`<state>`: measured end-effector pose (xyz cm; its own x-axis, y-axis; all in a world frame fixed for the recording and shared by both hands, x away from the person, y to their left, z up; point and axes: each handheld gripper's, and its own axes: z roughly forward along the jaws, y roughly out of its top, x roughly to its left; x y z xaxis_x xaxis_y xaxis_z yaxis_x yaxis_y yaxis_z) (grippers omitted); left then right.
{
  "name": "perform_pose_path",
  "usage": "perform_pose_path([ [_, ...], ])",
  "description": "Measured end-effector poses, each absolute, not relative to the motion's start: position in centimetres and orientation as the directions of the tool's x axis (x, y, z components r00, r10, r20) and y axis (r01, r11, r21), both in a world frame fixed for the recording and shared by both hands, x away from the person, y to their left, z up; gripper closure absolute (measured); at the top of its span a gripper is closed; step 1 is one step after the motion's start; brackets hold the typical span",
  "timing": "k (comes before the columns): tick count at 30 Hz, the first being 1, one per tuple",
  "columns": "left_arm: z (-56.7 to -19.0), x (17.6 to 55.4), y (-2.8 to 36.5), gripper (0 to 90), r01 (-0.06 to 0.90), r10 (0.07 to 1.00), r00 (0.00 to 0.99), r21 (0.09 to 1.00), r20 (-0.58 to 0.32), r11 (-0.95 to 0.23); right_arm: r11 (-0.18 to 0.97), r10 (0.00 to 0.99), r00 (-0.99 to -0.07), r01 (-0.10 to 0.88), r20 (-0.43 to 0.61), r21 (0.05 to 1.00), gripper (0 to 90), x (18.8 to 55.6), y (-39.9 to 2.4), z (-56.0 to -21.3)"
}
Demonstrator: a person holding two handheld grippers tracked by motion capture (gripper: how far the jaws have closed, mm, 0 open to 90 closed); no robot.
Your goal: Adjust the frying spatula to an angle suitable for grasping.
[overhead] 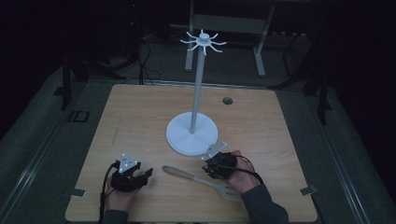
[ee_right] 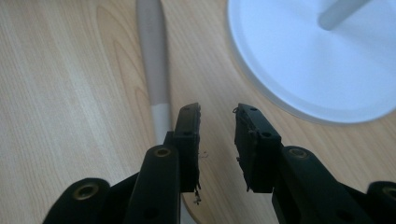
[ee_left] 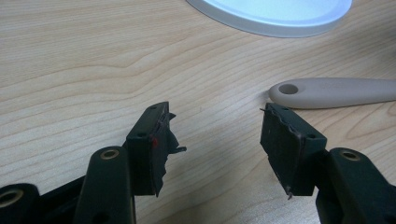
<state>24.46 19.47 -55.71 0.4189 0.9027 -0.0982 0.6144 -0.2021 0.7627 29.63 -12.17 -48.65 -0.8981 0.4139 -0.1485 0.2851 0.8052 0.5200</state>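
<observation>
A beige spatula (overhead: 196, 178) lies flat on the wooden table (overhead: 140, 116), handle end to the left and slotted head to the right. My left gripper (overhead: 148, 173) rests left of it, open; in the left gripper view its jaws (ee_left: 215, 116) stand wide apart over bare wood, with the handle's holed end (ee_left: 327, 92) just beyond the right jaw. My right gripper (overhead: 208, 169) hovers over the spatula's middle. In the right gripper view its jaws (ee_right: 217, 112) stand a narrow gap apart with nothing between them, and the handle (ee_right: 153, 56) runs past and under the left jaw.
A white stand (overhead: 198, 88) with a round base (overhead: 191, 135) and a ring of hooks (overhead: 203, 42) on top rises from the table's middle, close behind my right gripper. The base edge (ee_right: 317, 65) lies right of the right jaws. A small hole (overhead: 227, 100) marks the table's far side.
</observation>
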Motion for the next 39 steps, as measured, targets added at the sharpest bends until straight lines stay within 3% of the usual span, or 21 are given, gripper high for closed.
perform_pose_path([
  [14,-55.7,24.5,19.6,43.0,0.616,0.903,0.418,0.762,-0.099,-0.202,0.873,0.333,-0.938,0.269,-0.096,0.407,71.0,30.1,-8.9,-51.9],
  [28,-55.7,24.5,19.6,42.9,0.619,0.905,0.414,0.761,-0.102,-0.197,0.893,0.298,-0.953,0.262,-0.046,0.365,75.1,30.2,-7.5,-53.5],
  [39,-55.7,24.6,19.5,43.0,0.621,0.904,0.417,0.756,-0.097,-0.205,0.782,0.518,-0.852,0.438,-0.072,0.444,74.7,32.4,-11.4,-52.6],
])
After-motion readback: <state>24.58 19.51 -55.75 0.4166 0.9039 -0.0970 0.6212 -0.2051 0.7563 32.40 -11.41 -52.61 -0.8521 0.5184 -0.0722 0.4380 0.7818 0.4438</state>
